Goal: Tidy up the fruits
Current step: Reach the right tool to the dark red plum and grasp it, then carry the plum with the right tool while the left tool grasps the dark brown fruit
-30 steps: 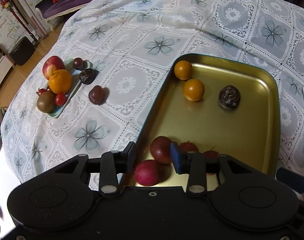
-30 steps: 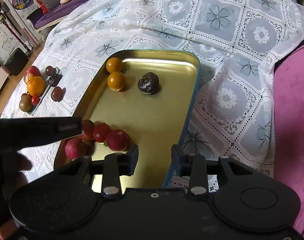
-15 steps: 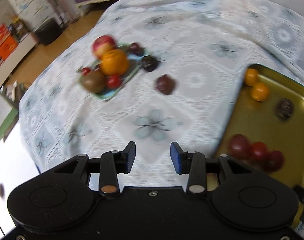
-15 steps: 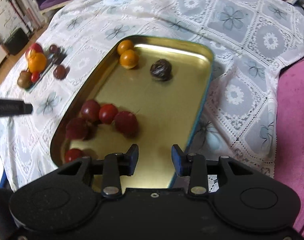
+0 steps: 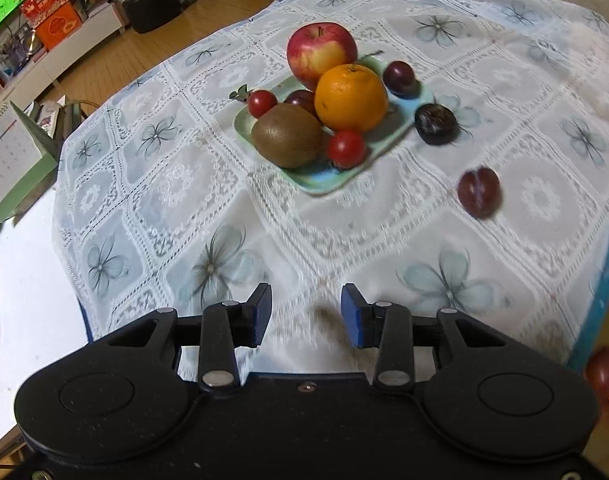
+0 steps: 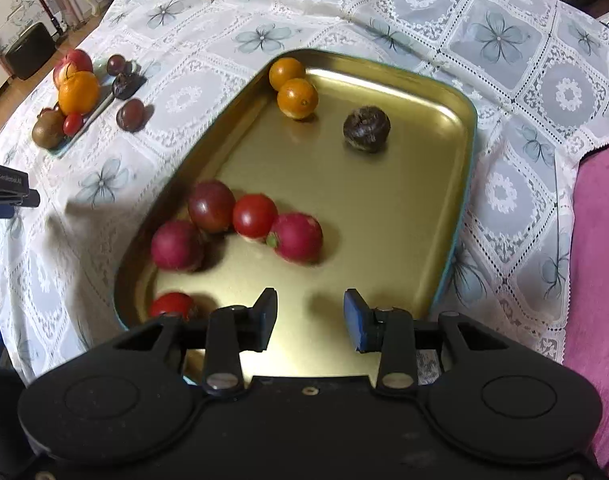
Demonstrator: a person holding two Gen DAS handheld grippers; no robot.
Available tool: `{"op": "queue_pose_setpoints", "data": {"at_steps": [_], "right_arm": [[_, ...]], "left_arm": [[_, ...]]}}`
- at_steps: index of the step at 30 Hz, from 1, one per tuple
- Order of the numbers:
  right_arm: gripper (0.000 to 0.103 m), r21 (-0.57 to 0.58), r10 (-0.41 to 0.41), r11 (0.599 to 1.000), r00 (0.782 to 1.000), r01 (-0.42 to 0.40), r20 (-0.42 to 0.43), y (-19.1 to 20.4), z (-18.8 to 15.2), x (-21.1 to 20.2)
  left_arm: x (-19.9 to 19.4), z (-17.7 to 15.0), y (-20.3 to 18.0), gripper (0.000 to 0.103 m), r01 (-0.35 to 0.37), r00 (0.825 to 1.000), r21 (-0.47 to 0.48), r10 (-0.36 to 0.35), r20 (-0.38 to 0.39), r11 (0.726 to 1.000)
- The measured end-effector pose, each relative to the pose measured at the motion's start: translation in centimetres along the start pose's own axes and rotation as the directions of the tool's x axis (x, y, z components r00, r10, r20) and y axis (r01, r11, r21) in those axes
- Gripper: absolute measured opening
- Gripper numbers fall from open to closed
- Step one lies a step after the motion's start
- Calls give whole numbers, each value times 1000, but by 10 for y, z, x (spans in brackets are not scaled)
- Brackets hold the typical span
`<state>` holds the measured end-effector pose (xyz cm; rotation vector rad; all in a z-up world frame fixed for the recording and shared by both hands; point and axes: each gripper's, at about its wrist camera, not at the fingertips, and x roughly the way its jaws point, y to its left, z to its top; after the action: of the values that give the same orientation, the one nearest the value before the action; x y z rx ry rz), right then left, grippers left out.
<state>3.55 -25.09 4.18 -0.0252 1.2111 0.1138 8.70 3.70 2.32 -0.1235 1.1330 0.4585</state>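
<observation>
Lace-covered table with a fruit plate (image 5: 400,120) and gold tray (image 6: 456,216).
The left gripper (image 5: 306,314), part-open and empty, has swung from tray to plate, likely fetching more fruit.

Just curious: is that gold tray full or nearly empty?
Partly filled. The gold tray holds a few scattered fruits, such as two small oranges; much bare metal shows.

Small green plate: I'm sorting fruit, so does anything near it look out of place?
Yes. Two dark fruits lie off the small green plate on the bare tablecloth: a wrinkled dark one touching its right edge, and a reddish plum farther right, apart from both plate and gold tray. Both claws are empty.
</observation>
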Motion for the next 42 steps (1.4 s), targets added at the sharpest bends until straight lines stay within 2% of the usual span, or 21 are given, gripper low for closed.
{"op": "queue_pose_setpoints", "data": {"at_steps": [5, 10, 13, 16, 20, 23, 27, 33, 38, 39, 40, 42], "right_arm": [[39, -4, 29, 1000, 1000, -29, 1, 22, 28, -1], [40, -42, 75, 996, 997, -74, 10, 59, 65, 3], [40, -55, 95, 994, 995, -95, 7, 86, 90, 17], [40, -77, 113, 991, 994, -113, -11, 115, 112, 37], [41, -111, 99, 989, 995, -101, -24, 154, 138, 64], [41, -126, 81, 989, 997, -82, -18, 174, 152, 79], [42, -128, 85, 988, 996, -87, -18, 187, 163, 93], [44, -143, 60, 988, 997, -66, -43, 203, 172, 122], [45, -113, 107, 987, 991, -116, -85, 208, 170, 141], [41, -114, 102, 987, 991, -111, -84, 208, 169, 142], [32, -130, 104, 985, 992, -113, -74, 209, 167, 141], [32, -157, 120, 979, 991, -129, -64, 206, 164, 136]], "left_arm": [[16, 13, -1, 48, 17, 1000, 32, -17, 12, 999], [30, 15, 7, 48, 76, 997, 32, -77, 2, 997], [31, 17, 12, 48, 105, 994, 41, -105, 1, 994], [27, 21, 24, 48, 134, 991, 6, -134, 20, 991], [26, 22, 35, 48, 117, 992, -12, -116, 55, 993], [32, 28, 43, 47, 98, 994, -65, -95, 52, 993], [33, 35, 54, 47, 128, 990, -119, -120, 69, 985], [29, 36, 69, 47, 105, 992, -147, -93, 88, 984], [26, 37, 73, 47, 120, 990, -149, -108, 89, 982], [25, 37, 73, 47, 123, 990, -149, -110, 91, 981], [24, 37, 73, 47, 123, 990, -148, -111, 92, 981], [23, 37, 72, 47, 117, 990, -144, -104, 95, 983]]}}
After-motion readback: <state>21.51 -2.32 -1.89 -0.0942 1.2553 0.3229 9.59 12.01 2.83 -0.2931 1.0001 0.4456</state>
